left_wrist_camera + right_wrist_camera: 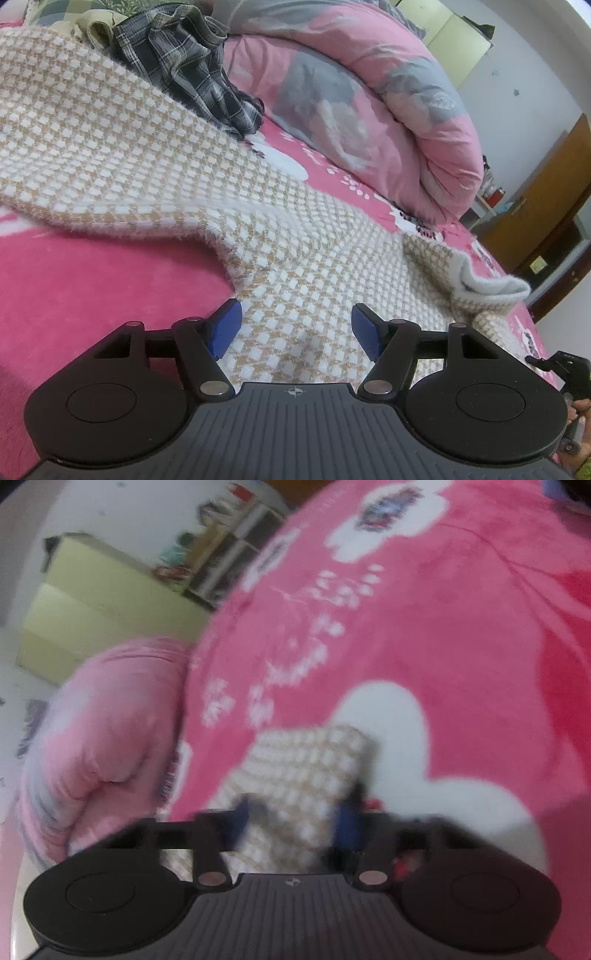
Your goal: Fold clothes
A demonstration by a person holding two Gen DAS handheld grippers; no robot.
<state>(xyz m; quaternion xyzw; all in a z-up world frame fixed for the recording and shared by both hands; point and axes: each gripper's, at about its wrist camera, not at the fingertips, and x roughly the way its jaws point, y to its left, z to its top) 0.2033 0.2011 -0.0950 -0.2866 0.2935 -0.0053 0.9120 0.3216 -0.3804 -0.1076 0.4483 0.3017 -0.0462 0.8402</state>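
Note:
A beige-and-white houndstooth knit garment [155, 155] lies spread across the pink bed. My left gripper [295, 330] is open just above its lower part, the blue pads [226, 326] wide apart with nothing between them. In the blurred right wrist view, a part of the same knit [306, 775] lies between the jaws of my right gripper [295, 819]. The blue pads [345, 825] stand apart on either side of the cloth. Whether they touch it is unclear from the blur.
A dark plaid garment [192, 70] is crumpled at the knit's far edge. A rolled pink-and-grey quilt [369, 99] lies along the back of the bed, also in the right wrist view [103, 746]. The pink floral bedspread [443, 635] covers the bed. A wooden door [546, 206] and yellow-green cabinet [92, 602] stand beyond.

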